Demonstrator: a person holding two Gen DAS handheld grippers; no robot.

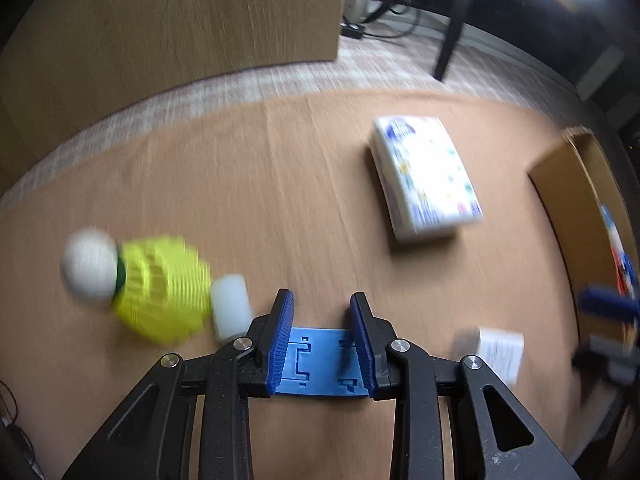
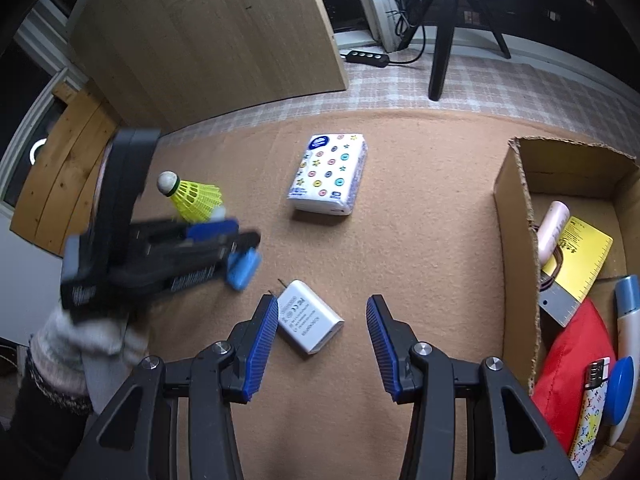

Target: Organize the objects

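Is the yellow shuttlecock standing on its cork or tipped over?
Tipped over. The shuttlecock lies on its side on the brown mat, its cork off the mat and its yellow skirt pointing sideways toward a small white block.

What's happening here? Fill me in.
A person is tidying loose things off a tan cloth into a cardboard box. The left claw has a flat blue piece between its fingers, next to a yellow shuttlecock. The right claw hangs open over a white charger. A tissue pack lies further back. The box already holds several things.
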